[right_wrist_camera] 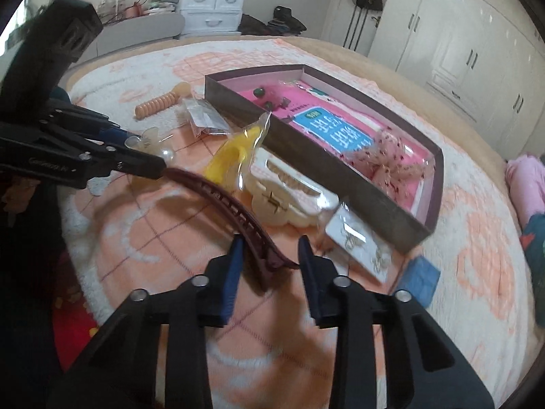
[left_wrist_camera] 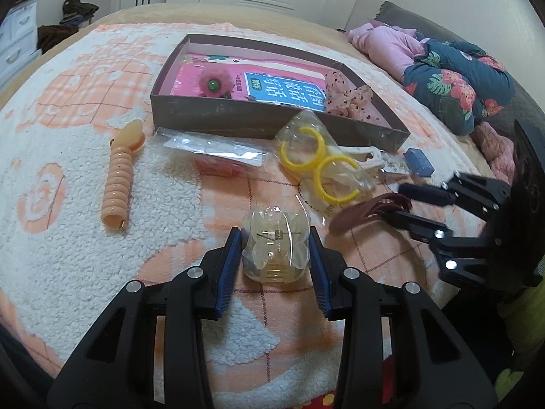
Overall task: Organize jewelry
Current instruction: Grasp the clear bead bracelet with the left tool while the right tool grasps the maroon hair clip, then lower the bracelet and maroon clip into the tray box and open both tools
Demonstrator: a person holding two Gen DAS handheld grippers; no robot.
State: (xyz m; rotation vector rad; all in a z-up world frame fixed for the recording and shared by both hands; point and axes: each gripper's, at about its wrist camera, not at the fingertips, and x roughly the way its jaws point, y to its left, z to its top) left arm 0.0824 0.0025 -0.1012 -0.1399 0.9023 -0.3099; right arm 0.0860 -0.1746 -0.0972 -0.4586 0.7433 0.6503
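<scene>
My left gripper (left_wrist_camera: pixel 276 238) is shut on a clear hair claw (left_wrist_camera: pixel 272 248) wrapped in a plastic bag, its blue pads pressing both sides just above the blanket. In the right wrist view the left gripper (right_wrist_camera: pixel 146 151) comes in from the left with the clear claw (right_wrist_camera: pixel 151 143) in it. My right gripper (right_wrist_camera: pixel 270 254) is shut on one end of a long maroon hair clip (right_wrist_camera: pixel 224 201) that curves away to the left; the right gripper (left_wrist_camera: pixel 403 206) and the maroon clip (left_wrist_camera: pixel 357 214) also show at the right of the left wrist view. A shallow brown box (left_wrist_camera: pixel 238 116) lies beyond.
The brown box (right_wrist_camera: pixel 344 179) holds a pink booklet, a green-bead flower and a dotted scrunchie (left_wrist_camera: pixel 347 97). On the blanket lie a peach spiral tie (left_wrist_camera: pixel 117 187), bagged yellow rings (left_wrist_camera: pixel 320 167), a white claw clip (right_wrist_camera: pixel 289 197), an earring card (right_wrist_camera: pixel 357 242) and a blue piece (right_wrist_camera: pixel 419 279).
</scene>
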